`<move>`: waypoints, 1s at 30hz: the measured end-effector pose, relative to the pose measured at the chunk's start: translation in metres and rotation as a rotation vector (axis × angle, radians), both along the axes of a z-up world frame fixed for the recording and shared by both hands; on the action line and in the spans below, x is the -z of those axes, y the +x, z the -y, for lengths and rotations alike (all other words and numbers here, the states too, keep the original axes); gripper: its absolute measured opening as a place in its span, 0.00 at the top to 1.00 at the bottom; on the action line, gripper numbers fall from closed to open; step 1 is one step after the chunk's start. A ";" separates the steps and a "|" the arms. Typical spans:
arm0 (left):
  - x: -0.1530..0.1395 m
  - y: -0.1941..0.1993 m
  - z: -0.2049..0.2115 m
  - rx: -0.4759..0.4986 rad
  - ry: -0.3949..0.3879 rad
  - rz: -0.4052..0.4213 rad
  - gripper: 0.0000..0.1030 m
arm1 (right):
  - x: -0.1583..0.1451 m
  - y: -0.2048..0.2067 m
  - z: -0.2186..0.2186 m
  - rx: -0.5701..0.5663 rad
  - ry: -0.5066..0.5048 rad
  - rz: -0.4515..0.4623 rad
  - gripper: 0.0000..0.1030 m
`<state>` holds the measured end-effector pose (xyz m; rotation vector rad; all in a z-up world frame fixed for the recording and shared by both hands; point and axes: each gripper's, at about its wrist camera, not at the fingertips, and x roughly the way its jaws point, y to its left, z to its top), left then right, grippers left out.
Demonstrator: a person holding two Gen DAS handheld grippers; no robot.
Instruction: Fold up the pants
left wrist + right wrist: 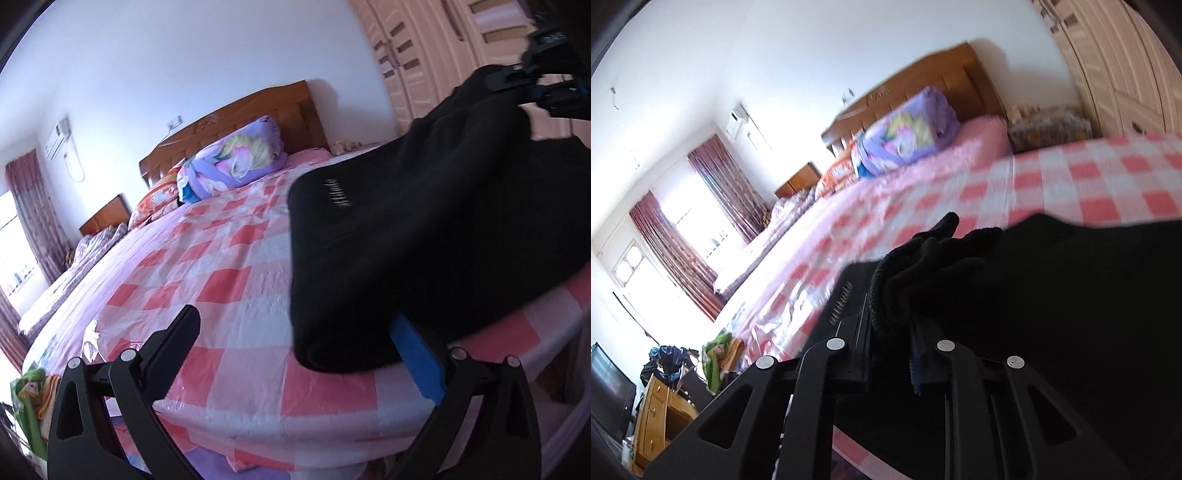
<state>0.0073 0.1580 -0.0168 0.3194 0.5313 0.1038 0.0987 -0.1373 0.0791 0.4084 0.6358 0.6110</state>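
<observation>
R gripper clamps black pants, L gripper spread

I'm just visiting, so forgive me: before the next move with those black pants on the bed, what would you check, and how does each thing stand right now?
1. Right gripper has hold of the black pants: ok, bunched cloth is pinched between its fingers.
2. Left gripper has hold: not ok, it is open, with only its blue-padded finger tucked under the near edge.
3. Pants supported: ok, most of the cloth lies on the checked bedspread.
4. Room to lay the fold: ok, bare bedspread reaches toward the purple pillow.
5. Layers lined up: cannot tell, the cloth is too dark and blurred.
</observation>
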 end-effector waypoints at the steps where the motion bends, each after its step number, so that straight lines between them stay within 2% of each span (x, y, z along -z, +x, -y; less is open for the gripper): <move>1: 0.001 0.007 -0.001 -0.034 0.008 -0.017 0.02 | -0.006 -0.002 0.005 0.011 0.001 0.018 0.83; 2: 0.005 0.016 -0.003 -0.061 0.021 -0.046 0.01 | -0.009 -0.006 0.012 0.030 -0.006 0.038 0.83; 4: 0.004 0.020 -0.007 -0.063 -0.006 -0.056 0.01 | -0.007 -0.010 0.025 0.059 -0.023 0.046 0.84; 7: 0.001 0.019 -0.013 -0.068 -0.071 -0.061 0.01 | 0.028 -0.011 0.050 0.104 -0.037 -0.041 0.85; 9: 0.004 0.020 -0.017 -0.070 -0.098 -0.074 0.01 | 0.067 -0.011 0.058 0.128 -0.078 -0.123 0.85; 12: 0.005 0.023 -0.024 -0.073 -0.163 -0.094 0.01 | 0.099 -0.011 0.067 0.130 -0.037 -0.189 0.86; 14: 0.005 0.025 -0.025 -0.074 -0.183 -0.106 0.01 | 0.094 -0.013 0.068 0.129 -0.029 -0.170 0.86; 19: 0.004 0.025 -0.020 -0.087 -0.159 -0.108 0.01 | 0.071 -0.023 0.071 0.160 -0.028 -0.096 0.87; 21: 0.003 0.024 -0.017 -0.091 -0.140 -0.105 0.01 | 0.068 -0.029 0.076 0.183 -0.047 -0.078 0.91; 23: 0.004 0.025 -0.014 -0.089 -0.115 -0.102 0.01 | 0.078 -0.029 0.084 0.183 -0.052 -0.109 0.91; 26: 0.006 0.027 -0.019 -0.085 -0.151 -0.109 0.01 | 0.093 -0.027 0.090 0.164 -0.046 -0.168 0.89; 28: 0.006 0.026 -0.021 -0.084 -0.164 -0.119 0.01 | 0.091 -0.030 0.093 0.164 -0.037 -0.178 0.87; 30: 0.003 0.018 -0.016 -0.042 -0.133 -0.133 0.02 | 0.082 -0.031 0.096 0.177 -0.062 -0.160 0.86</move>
